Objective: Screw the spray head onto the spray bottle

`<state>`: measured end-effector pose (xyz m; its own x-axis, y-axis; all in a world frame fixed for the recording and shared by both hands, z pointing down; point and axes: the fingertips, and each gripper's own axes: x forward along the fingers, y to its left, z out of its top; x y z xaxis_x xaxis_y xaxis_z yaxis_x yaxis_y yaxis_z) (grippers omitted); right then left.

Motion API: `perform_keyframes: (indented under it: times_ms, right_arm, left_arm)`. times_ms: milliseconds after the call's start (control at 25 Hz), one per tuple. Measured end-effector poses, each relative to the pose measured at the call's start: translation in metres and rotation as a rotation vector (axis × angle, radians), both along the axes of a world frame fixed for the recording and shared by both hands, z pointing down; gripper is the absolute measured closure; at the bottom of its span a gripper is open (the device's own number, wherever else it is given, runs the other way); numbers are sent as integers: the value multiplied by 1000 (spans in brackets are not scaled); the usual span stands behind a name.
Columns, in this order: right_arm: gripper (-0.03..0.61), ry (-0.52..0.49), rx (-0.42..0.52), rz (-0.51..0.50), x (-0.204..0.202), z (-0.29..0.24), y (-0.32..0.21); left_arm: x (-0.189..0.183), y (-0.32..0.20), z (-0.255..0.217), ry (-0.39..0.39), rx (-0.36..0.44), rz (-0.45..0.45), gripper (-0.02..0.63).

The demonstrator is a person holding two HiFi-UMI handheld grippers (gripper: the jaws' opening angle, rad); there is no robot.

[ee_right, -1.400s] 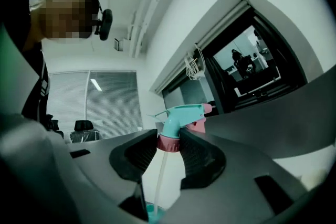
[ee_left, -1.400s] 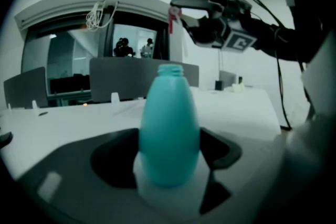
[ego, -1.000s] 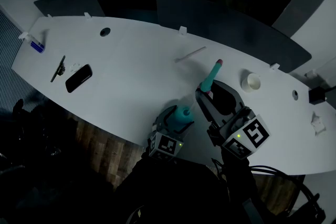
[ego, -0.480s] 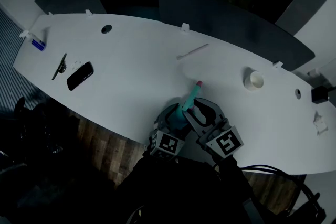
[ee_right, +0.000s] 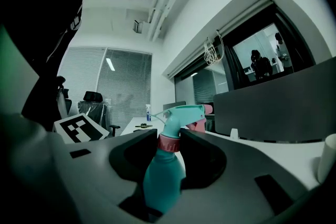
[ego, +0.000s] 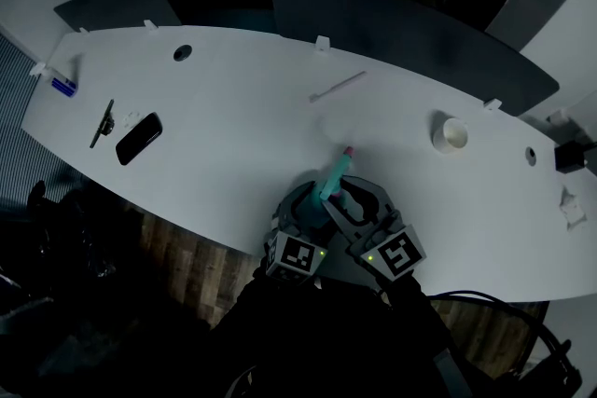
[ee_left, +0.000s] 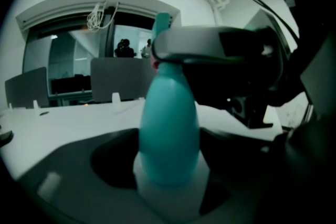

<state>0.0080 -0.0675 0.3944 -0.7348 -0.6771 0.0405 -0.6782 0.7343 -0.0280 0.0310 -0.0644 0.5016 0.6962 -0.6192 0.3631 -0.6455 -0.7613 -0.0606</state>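
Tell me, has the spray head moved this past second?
Yes. The spray head came toward the near table edge, away from the white stick, onto the bottle.

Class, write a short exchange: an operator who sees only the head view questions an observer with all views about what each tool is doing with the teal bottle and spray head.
Operator: From above, the tools overlap. What is the left one holding?
Observer: The left tool is shut on the spray bottle, around its body.
Operator: And the right one?
Observer: The right tool clamps the pink collar of the spray head, which sits on the bottle's neck.
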Motion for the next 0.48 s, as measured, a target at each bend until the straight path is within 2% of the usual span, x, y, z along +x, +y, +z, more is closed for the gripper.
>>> perform_keyframes:
  times_ms: [480]
  right_arm:
    - [440,54,63,14,-6,-1,4]
  left_arm:
    - [-2,0,0,-1,-2,-5,247]
